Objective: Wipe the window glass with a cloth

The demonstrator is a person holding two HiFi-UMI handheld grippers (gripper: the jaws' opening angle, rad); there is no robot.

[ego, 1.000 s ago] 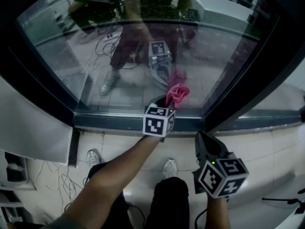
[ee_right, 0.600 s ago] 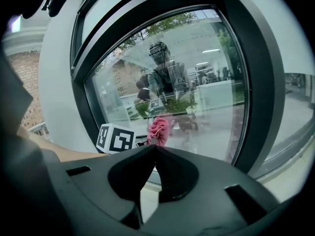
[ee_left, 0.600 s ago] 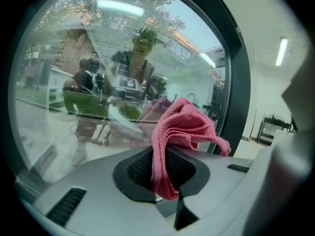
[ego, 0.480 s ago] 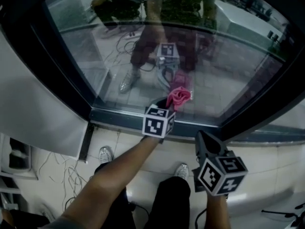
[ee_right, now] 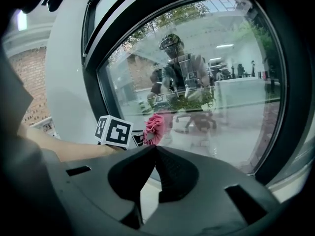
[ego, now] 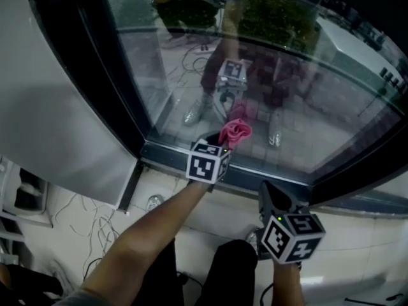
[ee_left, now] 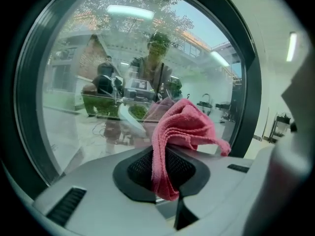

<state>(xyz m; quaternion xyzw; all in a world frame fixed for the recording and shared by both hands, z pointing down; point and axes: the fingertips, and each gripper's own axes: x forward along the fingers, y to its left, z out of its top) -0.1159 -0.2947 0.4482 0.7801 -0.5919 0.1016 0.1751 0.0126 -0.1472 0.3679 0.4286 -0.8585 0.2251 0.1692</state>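
cloth (ee_left: 184, 129): pink terry, bunched in folds | pinched between left gripper (ee_left: 168, 193) jaws, tuft standing up past the tips, one corner drooping right | window glass (ego: 319, 101): reflective, dark-framed, just ahead of jaws; contact with cloth unclear

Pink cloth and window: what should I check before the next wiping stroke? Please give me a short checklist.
1. Pink cloth gripped by the left gripper: ok, jaws shut on it.
2. Cloth touching the window glass: cannot tell.
3. Cloth spread flat: not ok, it is bunched.
4. Right gripper out of the way: ok, shut, empty, held below the window frame.
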